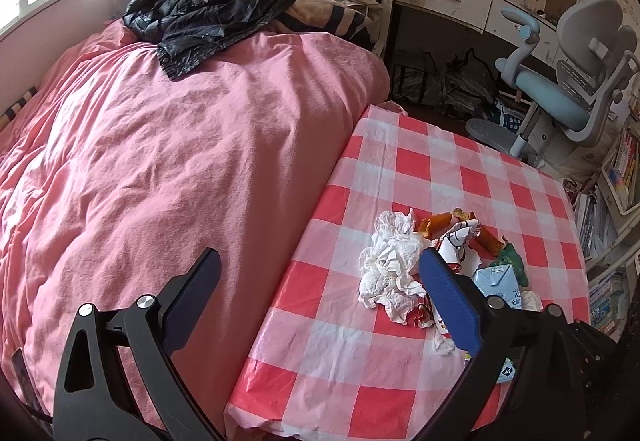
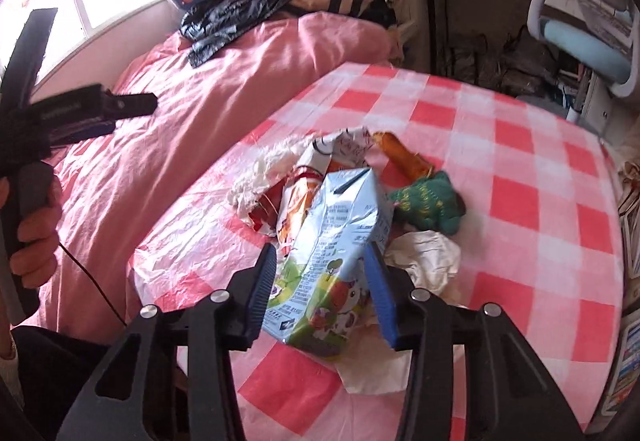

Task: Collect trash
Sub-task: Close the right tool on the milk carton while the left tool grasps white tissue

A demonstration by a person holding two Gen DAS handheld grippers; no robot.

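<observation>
Gripping a pale blue milk carton by its sides, the right tongs hold it above the checked surface. Beyond their tips lie a printed wrapper, crumpled tissue and a green wrapper. The left tongs hang spread wide and empty, crumpled white paper between them, the pink bed to their left.

table right of bed, touching | trash heap on table's near part — carton in front, tissue left, wrappers behind | jacket on bed's far end | chair beyond table — right
</observation>
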